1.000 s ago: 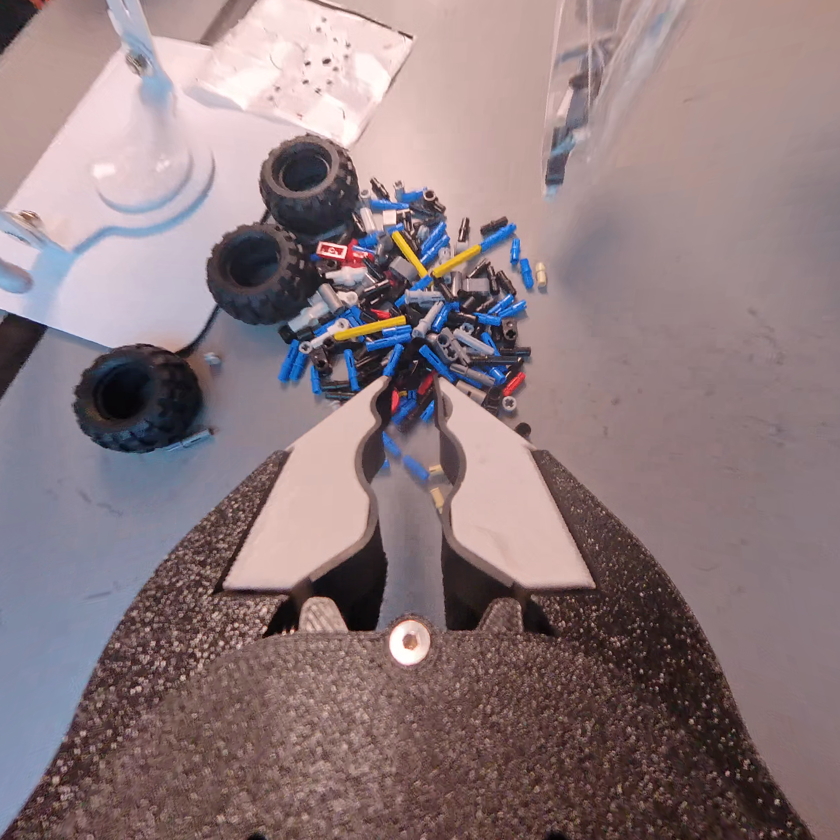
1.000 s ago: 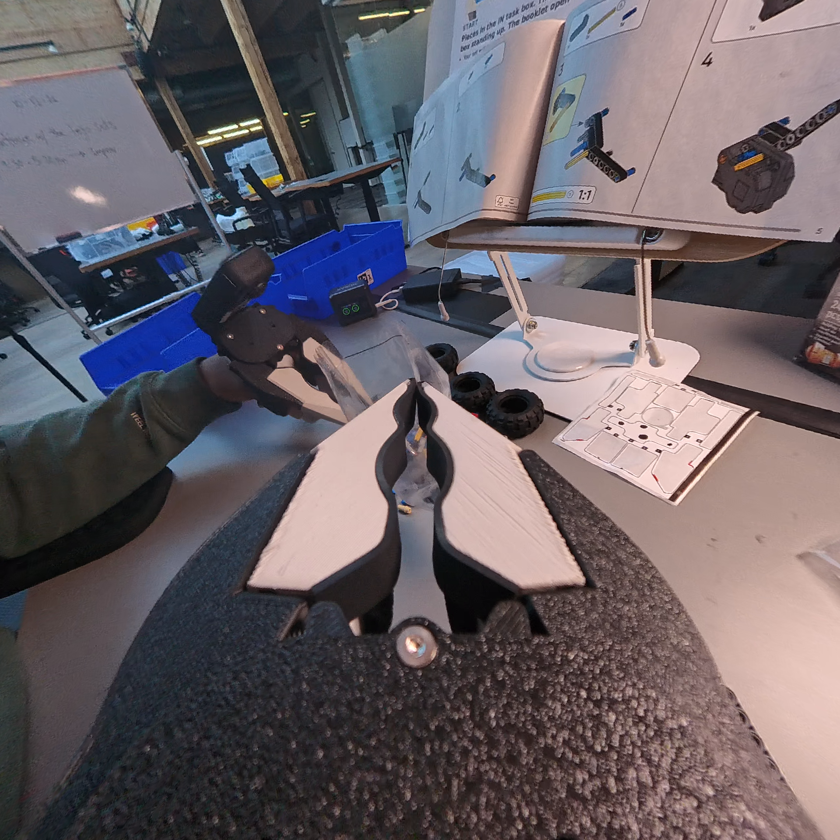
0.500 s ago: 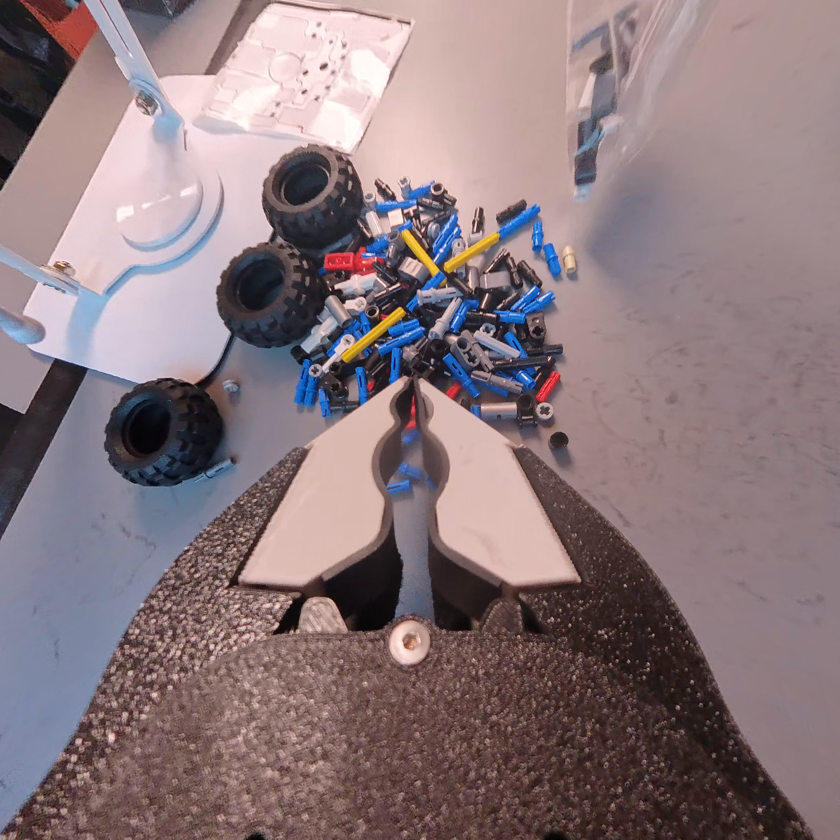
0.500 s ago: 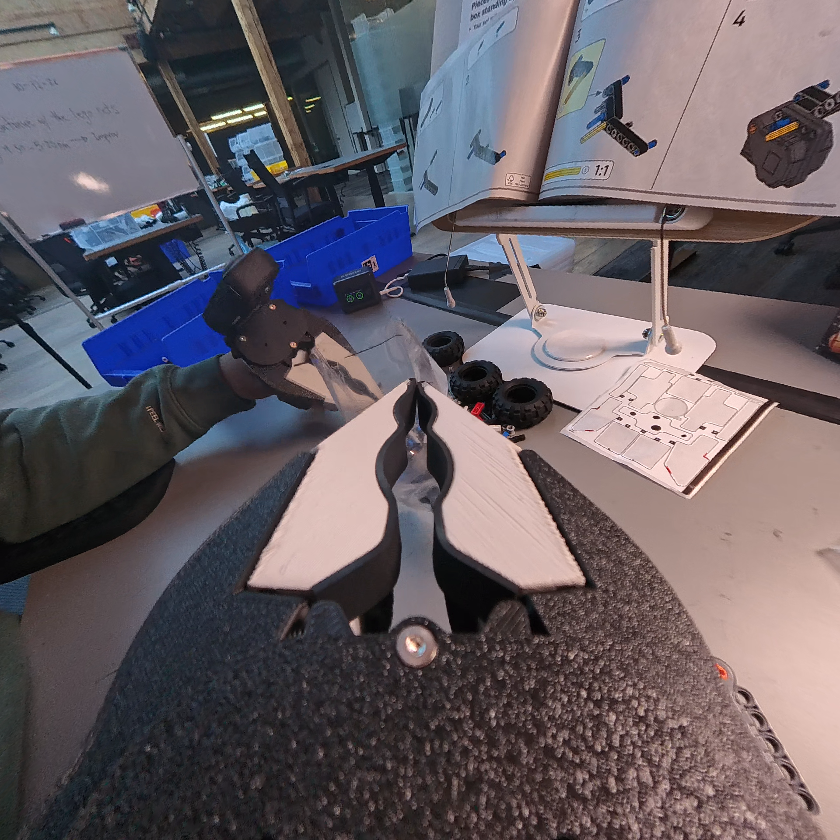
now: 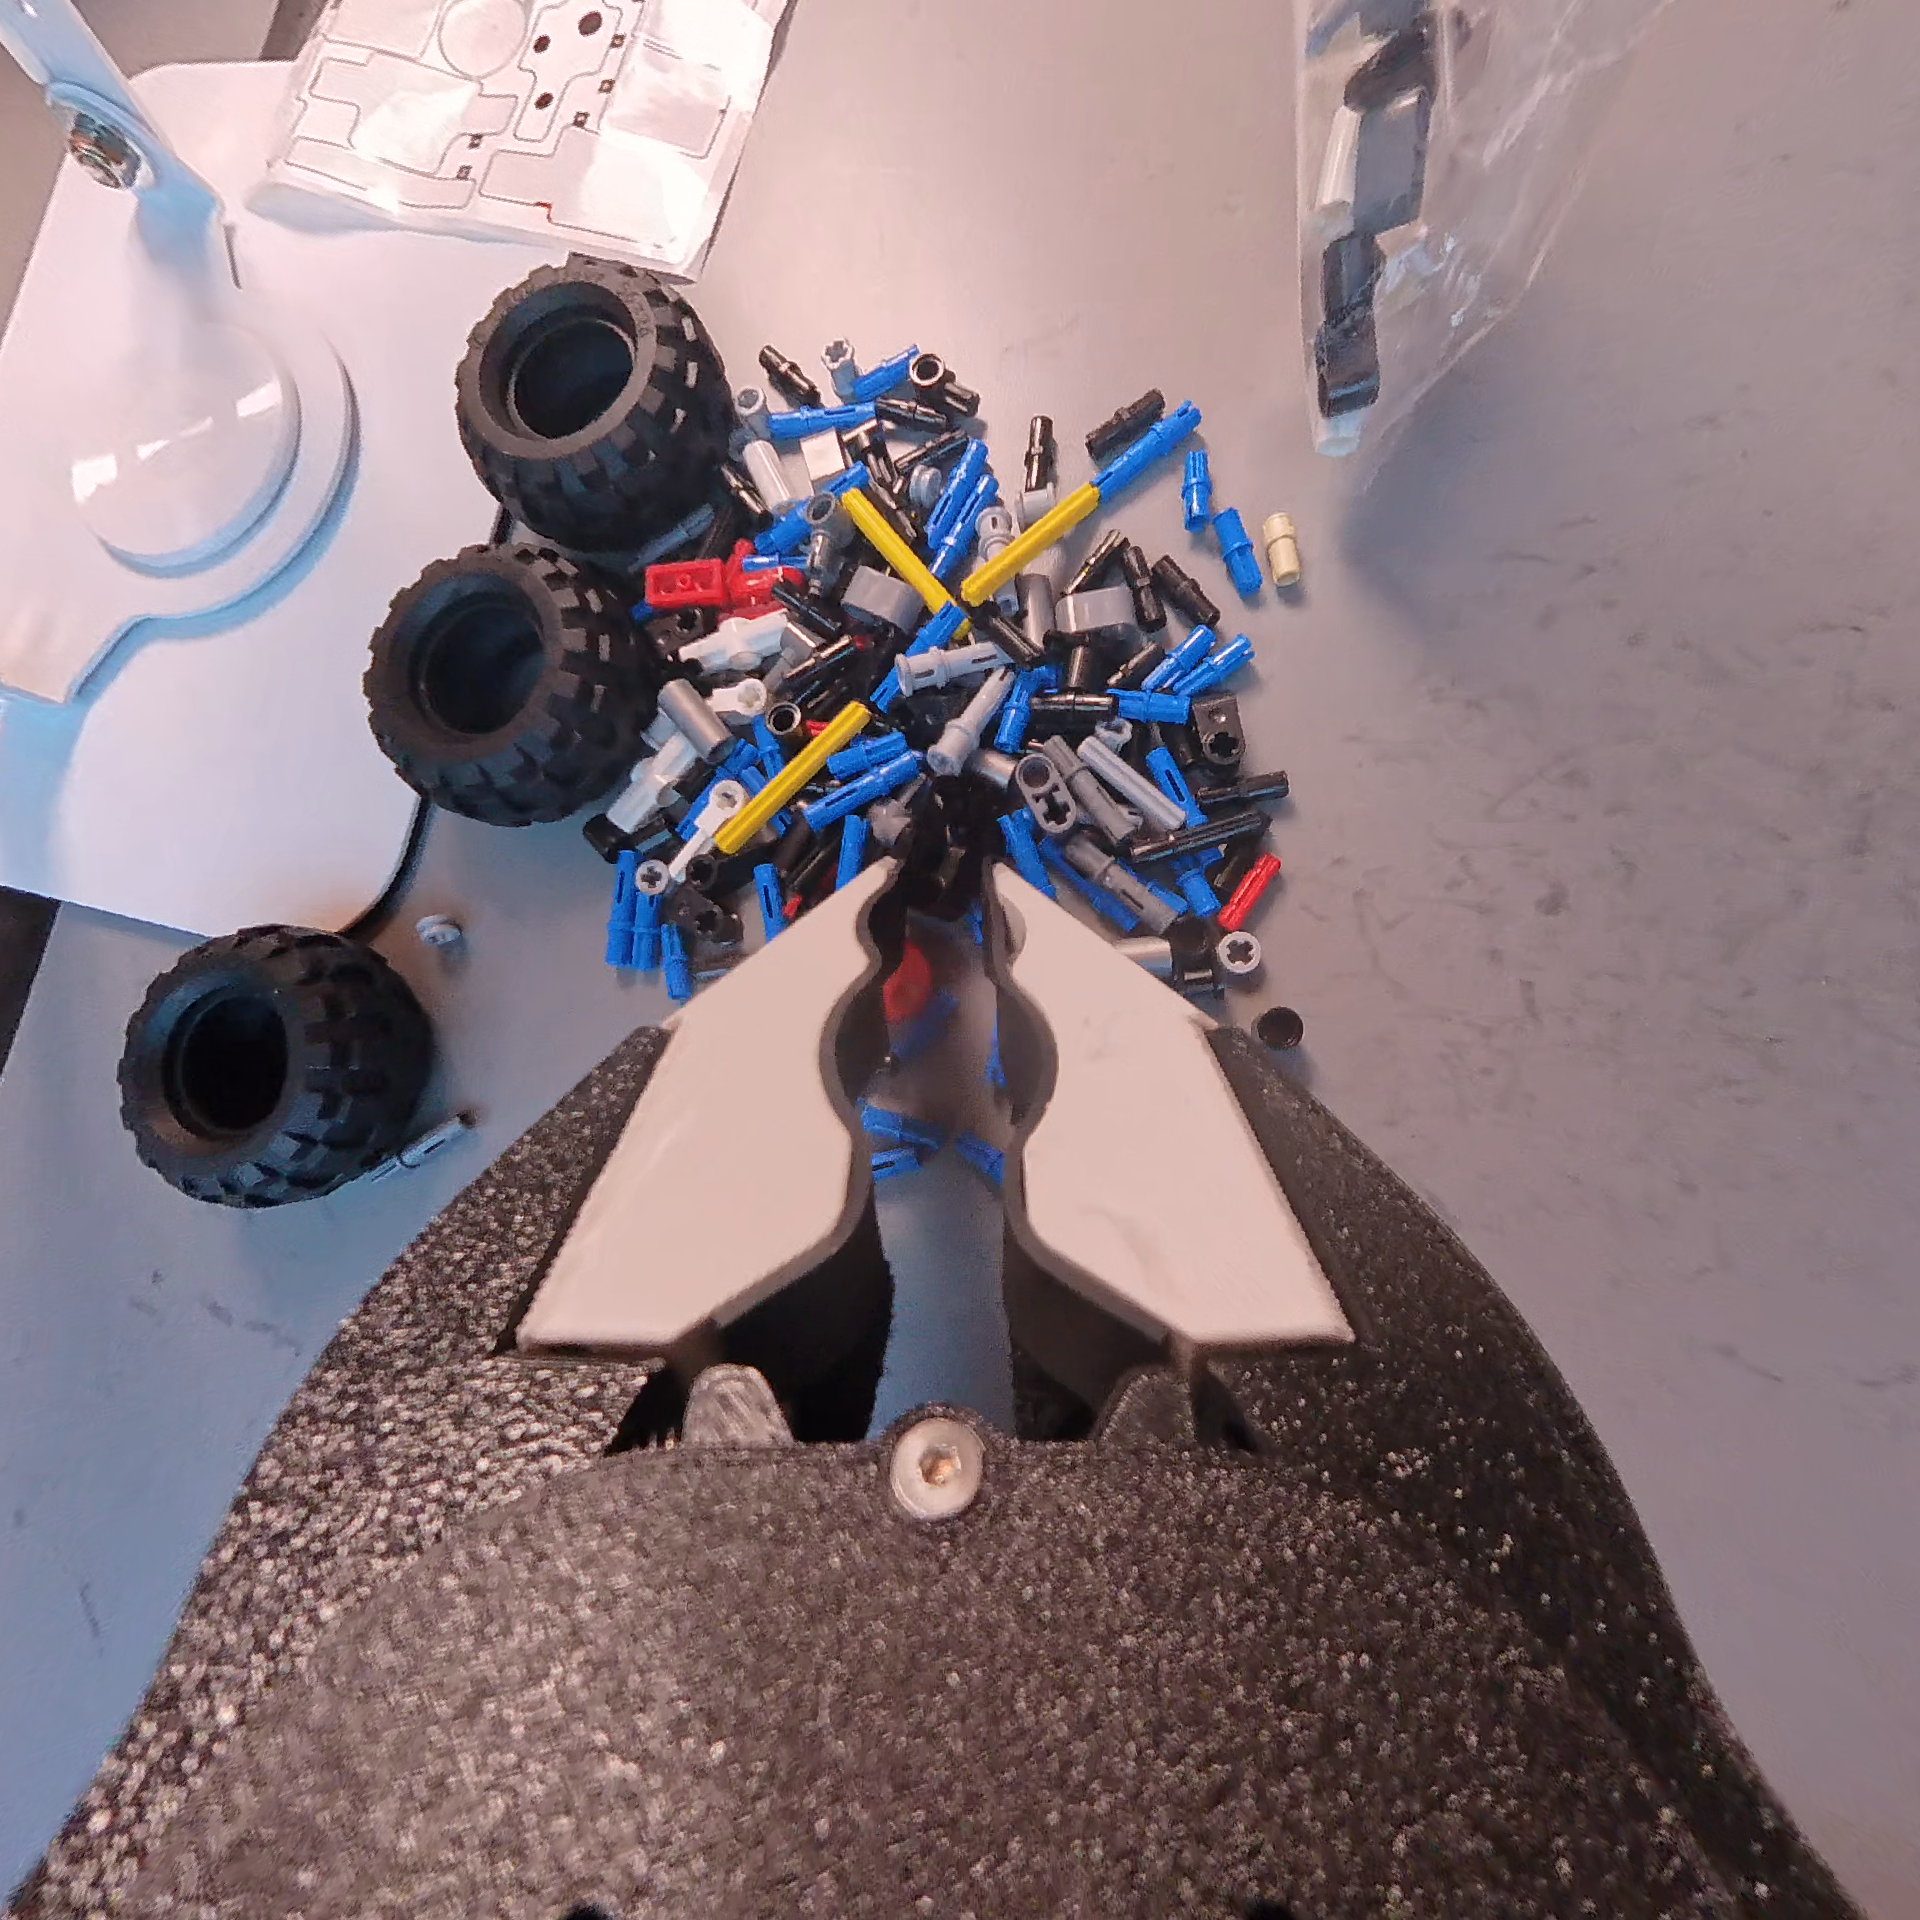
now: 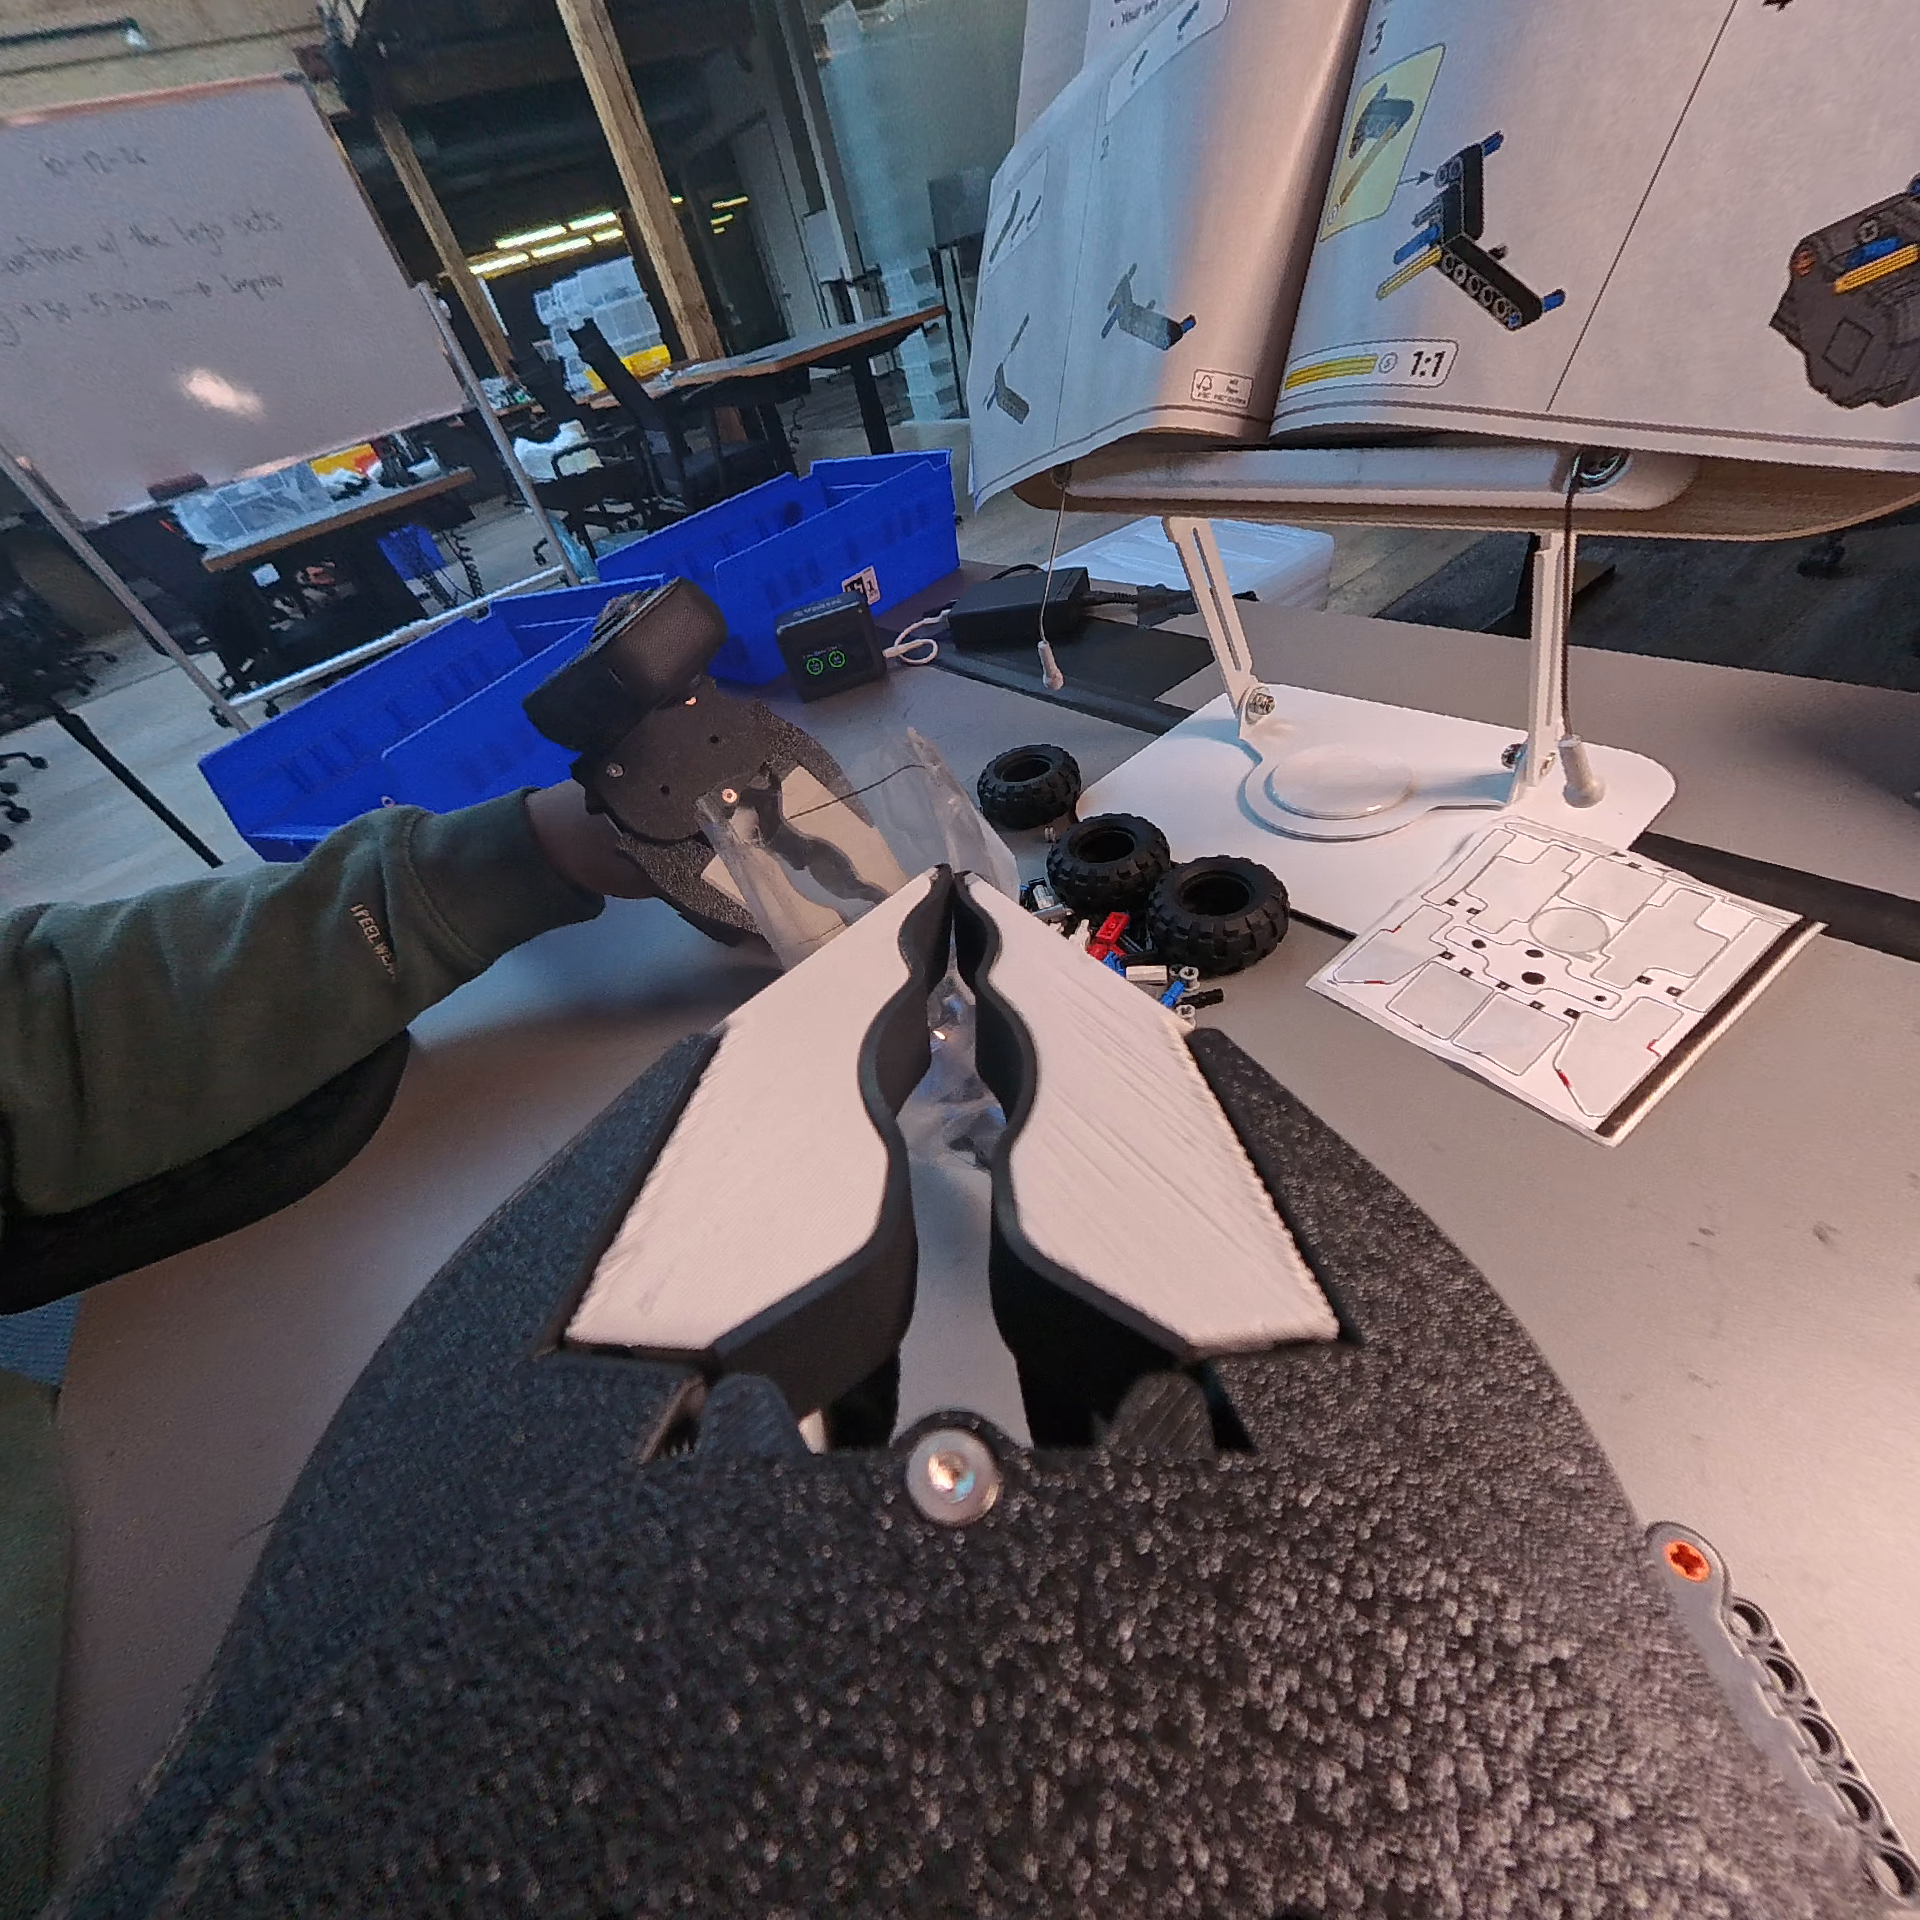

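Left gripper (image 5: 940,883), tips slightly parted, hangs over the near edge of the small-parts pile (image 5: 966,665) beside three black tyres (image 5: 592,405). Right gripper (image 6: 951,883) is pinching a clear plastic bag (image 6: 935,821).

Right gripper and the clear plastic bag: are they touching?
Touching. In the right wrist view, the right gripper has its jaws closed at the tips on the clear plastic bag, whose film runs between them and shows crumpled in the gap below.

Left gripper (image 5: 940,878) parted, right gripper (image 6: 953,881) pinched
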A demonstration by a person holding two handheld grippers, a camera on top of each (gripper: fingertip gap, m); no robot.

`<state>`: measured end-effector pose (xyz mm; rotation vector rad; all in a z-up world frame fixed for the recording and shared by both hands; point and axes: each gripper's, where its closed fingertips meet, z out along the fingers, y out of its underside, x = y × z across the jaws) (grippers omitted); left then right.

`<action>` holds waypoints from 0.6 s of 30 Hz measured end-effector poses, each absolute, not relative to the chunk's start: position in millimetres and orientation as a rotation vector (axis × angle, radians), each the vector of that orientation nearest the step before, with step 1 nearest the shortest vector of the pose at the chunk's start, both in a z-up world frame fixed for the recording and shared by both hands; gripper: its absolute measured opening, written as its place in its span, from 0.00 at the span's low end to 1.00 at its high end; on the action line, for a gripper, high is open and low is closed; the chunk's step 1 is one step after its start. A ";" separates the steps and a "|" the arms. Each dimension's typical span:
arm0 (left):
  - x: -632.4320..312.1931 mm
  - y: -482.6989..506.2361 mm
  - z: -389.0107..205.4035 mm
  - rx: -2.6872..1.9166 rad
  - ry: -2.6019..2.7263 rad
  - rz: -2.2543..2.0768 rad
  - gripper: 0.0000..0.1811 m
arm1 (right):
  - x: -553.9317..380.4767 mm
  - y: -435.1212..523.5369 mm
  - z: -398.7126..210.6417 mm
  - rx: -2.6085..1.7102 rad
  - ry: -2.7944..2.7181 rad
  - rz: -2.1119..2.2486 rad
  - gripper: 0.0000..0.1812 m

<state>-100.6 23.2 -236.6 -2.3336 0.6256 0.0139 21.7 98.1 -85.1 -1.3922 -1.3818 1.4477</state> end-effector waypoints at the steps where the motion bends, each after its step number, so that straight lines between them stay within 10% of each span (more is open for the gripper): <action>1: -101.6 22.4 -236.5 -2.337 0.622 0.018 0.07 | 21.7 98.0 -85.3 -1.393 -1.382 1.450 0.00; 18: 3.7 26.7 -66.5 -1.811 0.598 -0.322 0.07 | 11.5 74.5 -97.4 -1.396 -1.446 1.444 0.00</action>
